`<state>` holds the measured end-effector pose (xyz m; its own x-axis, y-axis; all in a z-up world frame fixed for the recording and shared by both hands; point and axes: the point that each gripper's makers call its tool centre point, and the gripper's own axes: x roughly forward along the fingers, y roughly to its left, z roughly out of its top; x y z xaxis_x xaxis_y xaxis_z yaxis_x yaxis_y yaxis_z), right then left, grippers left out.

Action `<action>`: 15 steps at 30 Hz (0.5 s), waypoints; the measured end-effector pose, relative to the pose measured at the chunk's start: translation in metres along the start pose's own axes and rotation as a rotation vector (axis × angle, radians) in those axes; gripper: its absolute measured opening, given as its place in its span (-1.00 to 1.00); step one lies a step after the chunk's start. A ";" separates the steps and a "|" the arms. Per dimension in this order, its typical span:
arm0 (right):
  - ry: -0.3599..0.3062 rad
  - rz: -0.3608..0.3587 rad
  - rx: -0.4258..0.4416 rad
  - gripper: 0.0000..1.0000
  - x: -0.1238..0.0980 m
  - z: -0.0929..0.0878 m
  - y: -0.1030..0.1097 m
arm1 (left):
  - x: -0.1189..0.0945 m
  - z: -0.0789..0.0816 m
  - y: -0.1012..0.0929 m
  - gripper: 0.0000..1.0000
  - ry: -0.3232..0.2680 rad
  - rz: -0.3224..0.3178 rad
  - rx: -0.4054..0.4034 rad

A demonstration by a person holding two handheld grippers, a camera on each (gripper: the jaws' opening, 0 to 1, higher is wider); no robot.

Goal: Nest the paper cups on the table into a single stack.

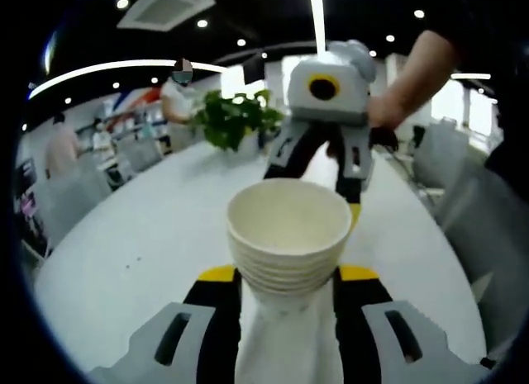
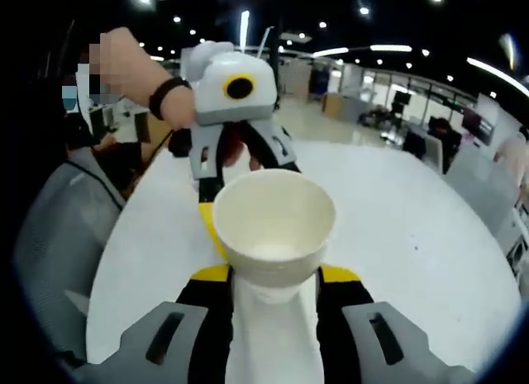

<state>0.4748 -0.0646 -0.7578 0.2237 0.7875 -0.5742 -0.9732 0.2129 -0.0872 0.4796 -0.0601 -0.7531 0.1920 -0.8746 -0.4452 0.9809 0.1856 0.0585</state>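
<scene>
Two loads | my left gripper clamps stack of cups | right gripper clamps single cup | bare table at 9 o'clock

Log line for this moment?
left gripper: shut on cup stack | right gripper: shut on single cup | table: white

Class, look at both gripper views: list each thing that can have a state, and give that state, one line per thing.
Cup stack: several cups nested, upright, mouth open, clamped low down between the left gripper's jaws.
Single cup: upright, empty, clamped between the right gripper's jaws.
Left gripper: shut on the stack.
Right gripper: shut on the cup.
Table: white, bare around the cups.
</scene>
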 end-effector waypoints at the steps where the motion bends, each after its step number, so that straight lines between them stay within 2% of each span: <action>1: 0.000 -0.003 0.003 -0.30 0.002 -0.001 -0.005 | 0.002 -0.002 0.005 -0.16 0.007 0.001 0.003; 7: 0.006 -0.004 0.008 -0.30 0.011 -0.006 -0.025 | 0.008 -0.006 0.024 -0.17 0.012 0.007 -0.003; 15: 0.018 0.005 0.039 -0.30 0.026 -0.015 -0.040 | 0.016 -0.020 0.042 -0.17 0.036 0.003 -0.018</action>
<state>0.5189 -0.0614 -0.7809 0.2179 0.7781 -0.5891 -0.9713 0.2318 -0.0531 0.5230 -0.0570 -0.7754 0.1937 -0.8571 -0.4773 0.9794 0.1969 0.0439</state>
